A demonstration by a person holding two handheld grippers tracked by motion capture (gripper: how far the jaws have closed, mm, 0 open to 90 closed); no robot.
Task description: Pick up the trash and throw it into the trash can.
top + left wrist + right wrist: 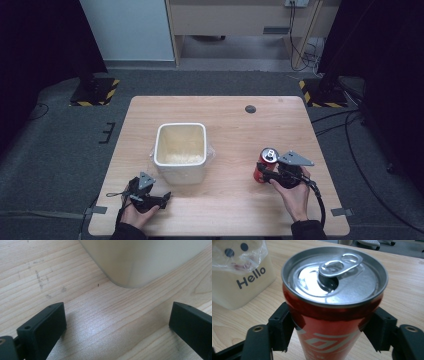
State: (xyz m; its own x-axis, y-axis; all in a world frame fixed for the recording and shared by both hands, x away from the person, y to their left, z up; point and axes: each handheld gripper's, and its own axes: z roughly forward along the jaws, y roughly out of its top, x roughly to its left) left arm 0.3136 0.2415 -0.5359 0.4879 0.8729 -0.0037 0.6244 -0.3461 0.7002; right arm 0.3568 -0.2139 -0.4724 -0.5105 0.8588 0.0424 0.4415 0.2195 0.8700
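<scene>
A big wooden table (pixel 235 120) holds a cream bin (pixel 180 151) near the middle, with a thin plastic bag inside it. The bin is to the left of the red can (pixel 265 165), a little way off. The can stands straight up with its top already open. The right gripper (pixel 266 172) is squeezed onto the can's sides. The left gripper (pixel 159 199) rests near the bin's front corner, jaws wide apart and holding nothing.
</scene>
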